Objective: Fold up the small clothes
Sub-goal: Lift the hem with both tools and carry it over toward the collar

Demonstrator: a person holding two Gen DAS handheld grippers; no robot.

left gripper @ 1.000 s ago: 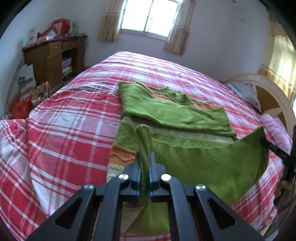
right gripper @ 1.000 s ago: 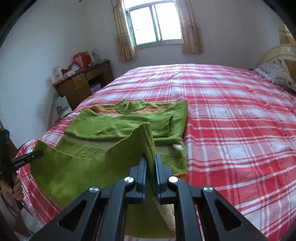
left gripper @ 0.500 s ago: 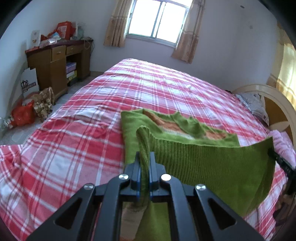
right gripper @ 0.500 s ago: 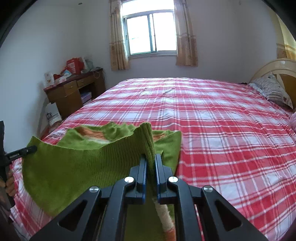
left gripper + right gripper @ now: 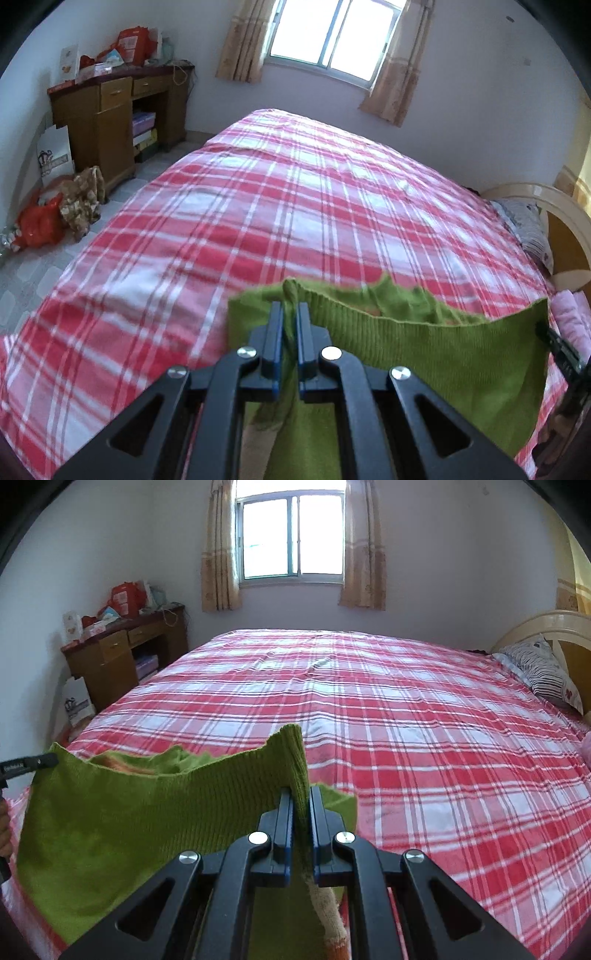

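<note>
Both grippers, left and right, clamp opposite hem corners of the green ribbed knit sweater; hem spans sideways between them, collar just ahead.

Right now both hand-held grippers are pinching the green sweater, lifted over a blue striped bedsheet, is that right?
Not quite: the bedsheet is a red and white check, not blue striped, as the right wrist view shows. The rest holds: the left hand-held gripper and the right hand-held gripper each pinch an edge of the green sweater, lifted over the bed.
</note>
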